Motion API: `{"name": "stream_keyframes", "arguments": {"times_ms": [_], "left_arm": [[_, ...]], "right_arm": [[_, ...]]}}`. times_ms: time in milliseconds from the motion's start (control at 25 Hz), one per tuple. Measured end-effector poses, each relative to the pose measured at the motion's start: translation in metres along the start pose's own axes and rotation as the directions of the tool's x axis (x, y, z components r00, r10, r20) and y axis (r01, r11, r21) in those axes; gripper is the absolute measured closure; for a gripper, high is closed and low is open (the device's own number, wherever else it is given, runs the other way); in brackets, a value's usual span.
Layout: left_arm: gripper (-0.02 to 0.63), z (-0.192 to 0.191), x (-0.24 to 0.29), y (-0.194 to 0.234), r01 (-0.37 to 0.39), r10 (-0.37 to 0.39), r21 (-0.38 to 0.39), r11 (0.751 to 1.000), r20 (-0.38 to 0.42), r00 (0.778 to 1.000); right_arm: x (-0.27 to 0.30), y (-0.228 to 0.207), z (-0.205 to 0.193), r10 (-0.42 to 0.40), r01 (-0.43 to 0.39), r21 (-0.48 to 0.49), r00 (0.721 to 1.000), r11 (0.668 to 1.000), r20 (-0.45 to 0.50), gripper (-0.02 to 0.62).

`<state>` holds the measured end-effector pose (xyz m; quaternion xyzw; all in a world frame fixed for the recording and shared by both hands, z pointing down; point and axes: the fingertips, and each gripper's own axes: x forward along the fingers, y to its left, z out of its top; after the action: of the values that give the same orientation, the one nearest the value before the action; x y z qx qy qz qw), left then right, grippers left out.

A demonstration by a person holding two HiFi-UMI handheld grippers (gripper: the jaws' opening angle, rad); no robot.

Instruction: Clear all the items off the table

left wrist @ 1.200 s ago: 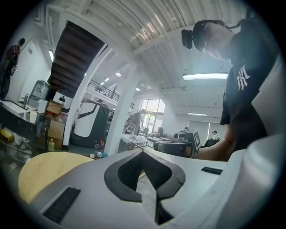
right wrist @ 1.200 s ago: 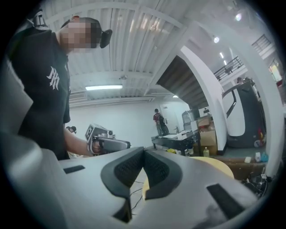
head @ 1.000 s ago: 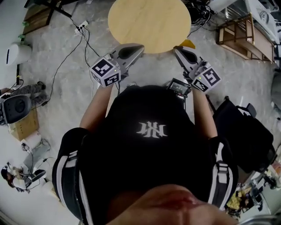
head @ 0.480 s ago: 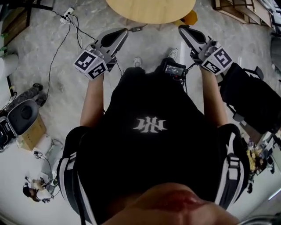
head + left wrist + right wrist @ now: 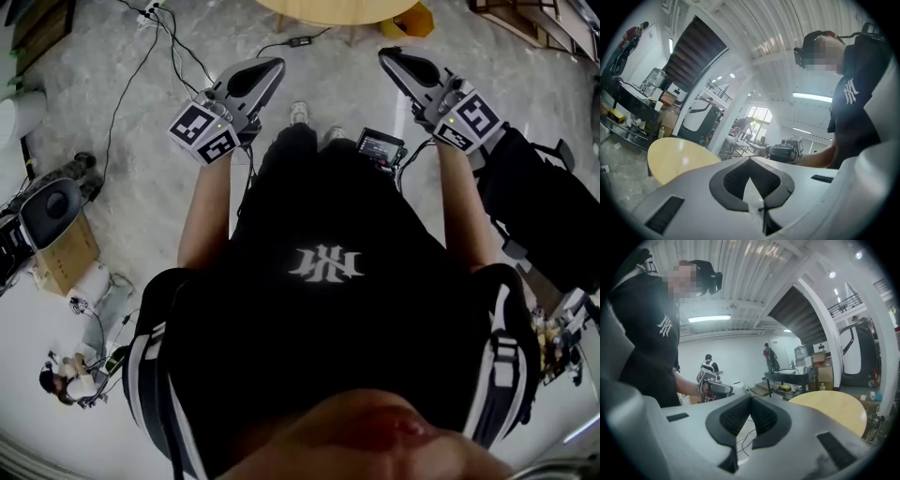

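Note:
The round light-wood table [image 5: 337, 9] shows only as a sliver at the top edge of the head view, and I see nothing on that part. In the left gripper view its top [image 5: 675, 157] looks bare, as it does in the right gripper view [image 5: 834, 411]. My left gripper [image 5: 270, 66] is held over the floor short of the table, jaws shut with nothing in them [image 5: 751, 159]. My right gripper [image 5: 386, 54] is level with it on the other side, also shut and holding nothing [image 5: 750, 397]. Each gripper sees the other across the gap.
Cables [image 5: 164, 52] trail over the marble floor at the left. A yellow object [image 5: 414, 17] lies by the table's foot. A black bag [image 5: 544, 216] stands at the right, a cardboard box [image 5: 66, 258] and a round machine [image 5: 47, 211] at the left. People stand far off [image 5: 708, 364].
The table has slid from the upper middle of the head view to its top edge as the person backed away. Both grippers came back with the person, still shut.

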<state>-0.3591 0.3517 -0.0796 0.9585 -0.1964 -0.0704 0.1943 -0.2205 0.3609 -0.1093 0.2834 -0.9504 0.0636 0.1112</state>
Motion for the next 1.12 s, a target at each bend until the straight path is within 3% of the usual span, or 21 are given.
{"name": "stream_keyframes", "arguments": {"times_ms": [160,320,480,600,800,1000,1120], "left_arm": [[0.594,-0.008,0.007,-0.029,0.011,-0.011,-0.002,1.0,0.03,0.999],[0.594,-0.013,0.02,-0.066,0.03,-0.03,0.031,0.999,-0.009,1.0],[0.594,-0.024,0.024,-0.106,0.068,-0.066,0.051,0.996,-0.039,0.997],[0.594,-0.032,0.021,-0.116,0.058,-0.057,0.04,0.997,-0.04,0.998],[0.594,-0.038,0.024,-0.129,0.069,-0.067,0.035,0.997,-0.044,0.997],[0.594,-0.033,0.033,-0.136,0.124,-0.122,0.059,0.99,-0.038,0.992],[0.594,-0.028,0.041,-0.138,0.133,-0.13,0.094,0.987,-0.033,0.991]], "right_arm": [[-0.024,0.026,-0.012,0.035,-0.035,-0.013,0.999,0.999,0.008,0.592],[-0.051,0.056,-0.01,0.062,-0.063,0.014,0.994,0.998,0.087,0.592],[-0.067,0.074,-0.029,0.084,-0.085,0.006,0.991,0.996,0.1,0.594],[-0.073,0.083,-0.042,0.087,-0.088,0.012,0.992,0.996,0.088,0.595],[-0.084,0.08,-0.034,0.017,-0.019,0.007,0.982,1.0,0.187,0.592],[-0.08,0.084,-0.01,0.076,-0.083,0.022,0.972,0.996,0.224,0.594],[-0.07,0.086,-0.005,0.07,-0.073,0.009,0.979,0.997,0.19,0.595]]}}
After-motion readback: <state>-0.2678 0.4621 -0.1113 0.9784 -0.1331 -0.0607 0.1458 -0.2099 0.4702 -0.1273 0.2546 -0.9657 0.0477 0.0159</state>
